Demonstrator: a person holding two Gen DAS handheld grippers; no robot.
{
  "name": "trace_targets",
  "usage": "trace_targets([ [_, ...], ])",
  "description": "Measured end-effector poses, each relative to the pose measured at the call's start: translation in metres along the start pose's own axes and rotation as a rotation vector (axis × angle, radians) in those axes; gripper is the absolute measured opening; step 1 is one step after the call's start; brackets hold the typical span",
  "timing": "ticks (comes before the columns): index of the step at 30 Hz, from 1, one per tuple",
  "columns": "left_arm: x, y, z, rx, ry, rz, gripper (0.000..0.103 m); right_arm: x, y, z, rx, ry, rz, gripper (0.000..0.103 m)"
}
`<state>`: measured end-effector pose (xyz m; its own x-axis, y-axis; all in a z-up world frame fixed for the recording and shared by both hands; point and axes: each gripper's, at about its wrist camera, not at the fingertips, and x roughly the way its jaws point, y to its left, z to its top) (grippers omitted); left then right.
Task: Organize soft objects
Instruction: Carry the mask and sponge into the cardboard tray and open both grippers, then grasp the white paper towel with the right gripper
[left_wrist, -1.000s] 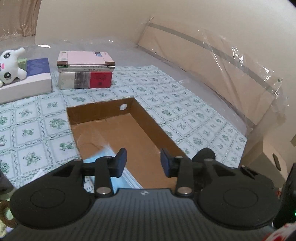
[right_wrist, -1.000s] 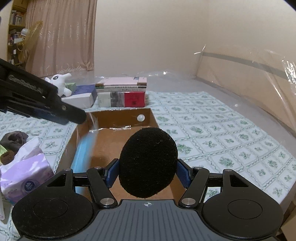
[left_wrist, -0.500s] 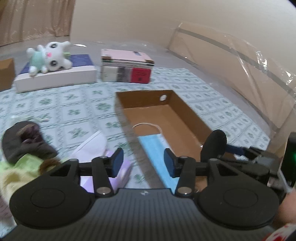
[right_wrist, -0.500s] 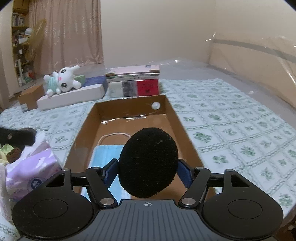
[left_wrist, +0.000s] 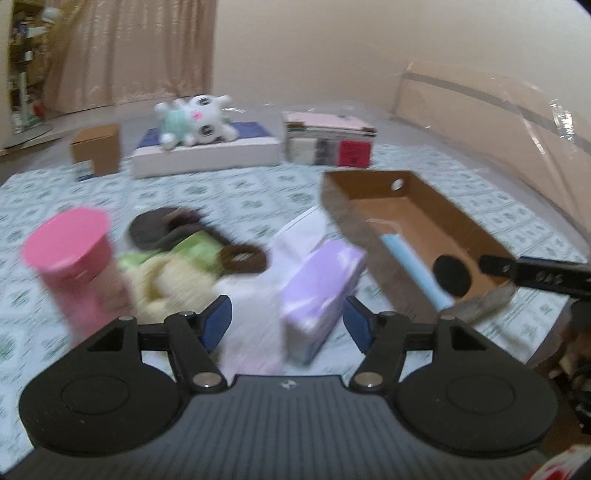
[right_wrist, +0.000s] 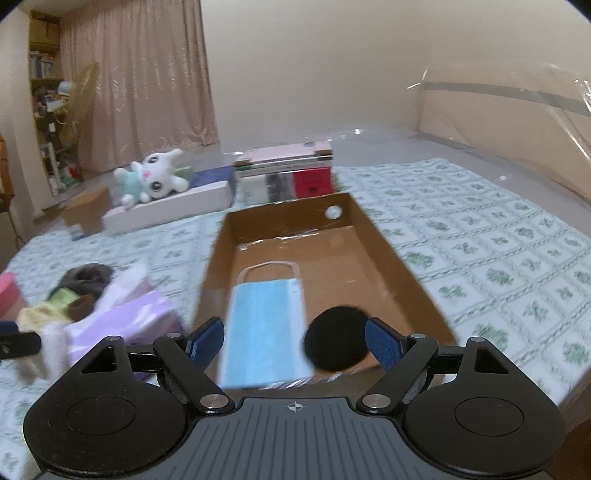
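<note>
My left gripper (left_wrist: 286, 323) hangs over a purple tissue pack (left_wrist: 317, 291), its jaws opening with nothing pressed between them. To its left lies a blurred pile: yellow cloth (left_wrist: 173, 280), green cloth (left_wrist: 195, 247), a brown scrunchie (left_wrist: 240, 258). My right gripper (right_wrist: 295, 341) is above the near end of the cardboard box (right_wrist: 288, 210), jaws opening. A round black puff (right_wrist: 338, 338) lies loose on the box floor close to the right finger, untouched by the pads. A blue face mask (right_wrist: 266, 325) lies flat beside it.
A pink cup (left_wrist: 70, 258) stands left of the pile. At the back are a white plush (left_wrist: 195, 118) on a flat white box (left_wrist: 207, 157), a stack of books (left_wrist: 328, 144) and a small carton (left_wrist: 96, 147). Plastic sheeting covers the right wall.
The right jaws spread and let the black puff drop into the box. The left gripper swung left from the box to the tissue pack and pile, its jaws widening.
</note>
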<state>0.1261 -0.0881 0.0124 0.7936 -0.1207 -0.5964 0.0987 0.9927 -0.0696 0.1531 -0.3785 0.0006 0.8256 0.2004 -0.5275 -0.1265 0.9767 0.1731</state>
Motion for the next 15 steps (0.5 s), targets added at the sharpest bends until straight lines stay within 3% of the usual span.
trace_targets([
  [7, -0.034, 0.032, -0.029, 0.012, -0.017, 0.113, 0.063, -0.022, 0.052, -0.023, -0.016, 0.023, 0.073, 0.083],
  [15, -0.063, 0.068, -0.044, 0.000, -0.051, 0.156, 0.064, -0.026, 0.112, -0.042, -0.072, 0.061, 0.163, 0.083],
])
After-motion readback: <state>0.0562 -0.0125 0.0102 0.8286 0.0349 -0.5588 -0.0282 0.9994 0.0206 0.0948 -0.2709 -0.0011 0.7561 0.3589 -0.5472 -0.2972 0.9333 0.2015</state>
